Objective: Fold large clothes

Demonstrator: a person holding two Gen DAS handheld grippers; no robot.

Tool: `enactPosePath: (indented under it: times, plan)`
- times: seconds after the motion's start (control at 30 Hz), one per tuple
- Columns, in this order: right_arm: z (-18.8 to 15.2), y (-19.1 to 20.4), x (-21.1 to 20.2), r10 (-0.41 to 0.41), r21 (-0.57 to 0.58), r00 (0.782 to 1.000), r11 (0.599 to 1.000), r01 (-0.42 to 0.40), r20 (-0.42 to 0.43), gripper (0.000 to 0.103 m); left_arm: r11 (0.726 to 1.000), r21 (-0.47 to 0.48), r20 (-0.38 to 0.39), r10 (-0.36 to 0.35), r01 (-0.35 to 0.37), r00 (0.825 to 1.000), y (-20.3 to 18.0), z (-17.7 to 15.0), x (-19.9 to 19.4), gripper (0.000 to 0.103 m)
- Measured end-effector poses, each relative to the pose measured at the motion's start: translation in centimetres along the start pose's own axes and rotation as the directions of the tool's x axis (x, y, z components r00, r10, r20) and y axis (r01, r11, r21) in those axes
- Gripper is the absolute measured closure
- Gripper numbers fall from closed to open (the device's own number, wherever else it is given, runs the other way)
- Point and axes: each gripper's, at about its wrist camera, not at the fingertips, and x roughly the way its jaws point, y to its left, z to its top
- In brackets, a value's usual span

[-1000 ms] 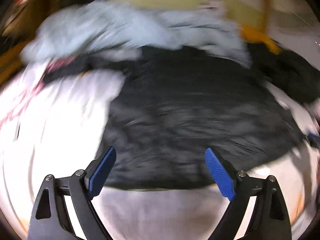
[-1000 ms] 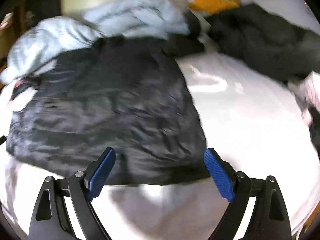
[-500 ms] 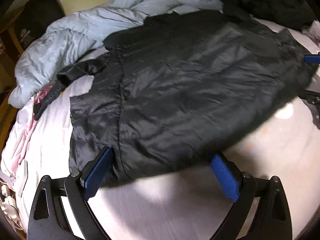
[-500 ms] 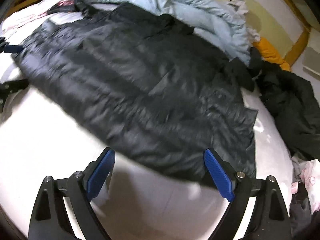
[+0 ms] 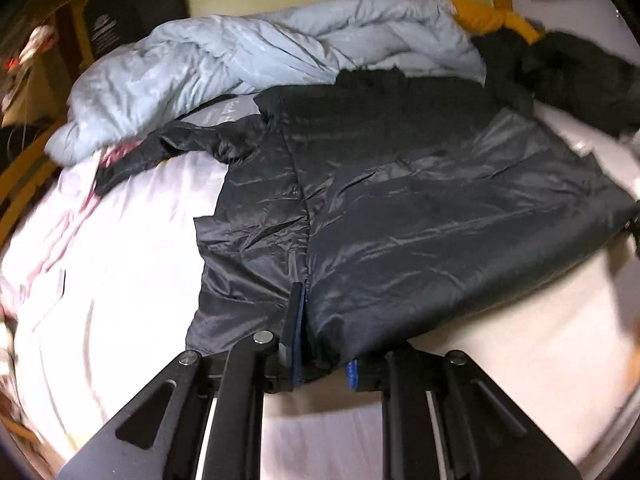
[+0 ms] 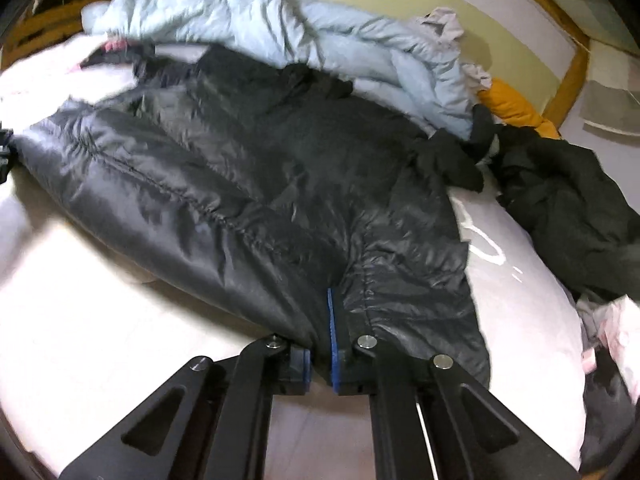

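A large black puffer jacket (image 5: 400, 200) lies spread flat on a bed with a white sheet (image 5: 120, 272). It also shows in the right wrist view (image 6: 256, 168). My left gripper (image 5: 320, 344) is shut on the jacket's near hem, close to its left corner. My right gripper (image 6: 320, 340) is shut on the near hem toward the jacket's right corner. The fabric bunches between both pairs of blue pads. One sleeve (image 5: 152, 152) trails off to the far left.
A crumpled light blue duvet (image 5: 260, 52) lies behind the jacket. Another black garment (image 6: 568, 200) and an orange cloth (image 6: 512, 108) sit at the far right. Pink-white laundry (image 6: 612, 328) lies at the right edge. A wooden bed frame (image 6: 568, 64) borders the back.
Both grippers were open above the hem; they have moved down onto the jacket's near edge and closed on it.
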Motion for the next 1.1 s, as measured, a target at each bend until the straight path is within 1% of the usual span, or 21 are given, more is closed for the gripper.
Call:
enactPosePath:
  times: [0.07, 0.13, 0.23, 0.3, 0.37, 0.43, 0.47, 0.5, 0.53, 0.57, 0.6, 0.63, 0.7, 0.77, 0.83, 0.9, 1.0, 1.07, 1.1]
  plan:
    - [-1.3, 0.0, -3.0, 0.027, 0.033, 0.999, 0.999, -0.028, 0.017, 0.096, 0.999, -0.022, 0.001, -0.03, 0.03, 1.0, -1.6, -2.1, -2.8, 0.087]
    - [-3.3, 0.7, -6.0, 0.068, 0.024, 0.997, 0.997, -0.068, 0.032, 0.096, 0.999, -0.012, -0.013, -0.035, 0.035, 0.999, -3.2, -4.2, -4.7, 0.086]
    - [-5.8, 1.7, -8.5, 0.111, 0.002, 0.993, 0.994, -0.111, 0.034, 0.096, 0.999, 0.029, -0.094, -0.028, 0.031, 0.995, -3.7, -7.7, -5.6, 0.078]
    - [-7.1, 2.2, -8.9, 0.125, -0.002, 0.992, 0.992, -0.125, -0.002, 0.096, 0.998, 0.045, -0.105, -0.027, 0.032, 0.994, -3.9, -8.4, -6.0, 0.075]
    - [-7.4, 2.4, -9.0, 0.114, -0.007, 0.993, 0.993, -0.114, -0.005, 0.095, 0.997, 0.071, -0.075, 0.001, 0.004, 0.997, -4.1, -8.2, -6.5, 0.07]
    - [-6.9, 2.2, -8.9, 0.088, -0.015, 0.996, 0.996, -0.088, 0.005, 0.086, 0.998, 0.053, -0.048, 0.019, -0.016, 0.999, -3.8, -6.9, -6.7, 0.067]
    - [-6.6, 2.1, -8.9, 0.075, -0.012, 0.997, 0.997, -0.074, 0.009, 0.083, 1.0, 0.029, -0.043, 0.008, -0.007, 0.999, -3.3, -6.1, -6.5, 0.066]
    - [-6.2, 1.8, -8.8, 0.064, -0.007, 0.998, 0.998, -0.064, 0.014, 0.077, 1.0, 0.002, -0.034, -0.003, 0.003, 0.999, -2.7, -5.4, -6.6, 0.065]
    - [-5.9, 1.6, -8.9, 0.054, -0.001, 0.998, 0.999, -0.054, 0.023, 0.07, 1.0, -0.027, -0.02, -0.01, 0.009, 1.0, -2.2, -4.3, -6.7, 0.061]
    - [-5.3, 1.2, -9.0, 0.042, -0.003, 0.999, 0.999, -0.042, 0.035, 0.066, 0.999, -0.042, -0.006, -0.009, 0.009, 1.0, -1.8, -3.6, -6.8, 0.058]
    - [-4.9, 1.0, -9.2, 0.024, -0.004, 0.999, 1.0, -0.024, 0.045, 0.056, 0.999, -0.049, 0.008, -0.006, 0.006, 1.0, -1.4, -2.7, -6.8, 0.057]
    - [-4.1, 0.4, -9.3, -0.006, -0.003, 0.998, 1.0, 0.007, 0.065, 0.049, 0.999, -0.051, 0.018, 0.0, 0.001, 1.0, -1.3, -2.0, -6.7, 0.054]
    - [-3.0, -0.4, -9.4, -0.026, -0.007, 0.996, 1.0, 0.027, 0.089, 0.046, 0.999, -0.048, 0.024, 0.004, -0.003, 1.0, -1.1, -0.2, -6.1, 0.054]
    - [-1.4, -1.5, -9.0, -0.033, 0.0, 0.994, 0.999, 0.033, 0.1, 0.046, 0.998, -0.054, 0.022, -0.008, 0.009, 1.0, -0.7, 1.7, -5.2, 0.054]
    - [0.2, -2.5, -8.1, -0.013, 0.013, 0.996, 1.0, 0.012, 0.093, 0.046, 0.999, -0.049, 0.01, -0.013, 0.014, 1.0, -0.4, 3.7, -4.0, 0.053]
    - [1.9, -3.6, -6.2, 0.011, 0.028, 0.998, 1.0, -0.012, 0.069, 0.046, 0.999, -0.046, -0.008, -0.025, 0.024, 1.0, -0.1, 5.6, -2.3, 0.052]
    - [4.2, -4.9, -3.0, 0.05, 0.049, 0.999, 0.997, -0.051, 0.012, 0.046, 0.998, -0.056, -0.057, -0.038, 0.035, 0.998, 0.3, 7.9, 0.8, 0.05]
    - [5.5, -5.5, -0.8, 0.091, 0.051, 0.996, 0.995, -0.09, -0.024, 0.044, 0.999, -0.046, -0.097, -0.032, 0.028, 0.995, 0.4, 8.8, 3.2, 0.048]
    - [6.0, -5.7, 0.4, 0.094, 0.045, 0.995, 0.995, -0.092, -0.045, 0.042, 0.999, -0.046, -0.122, -0.025, 0.02, 0.992, 0.4, 9.0, 4.6, 0.048]
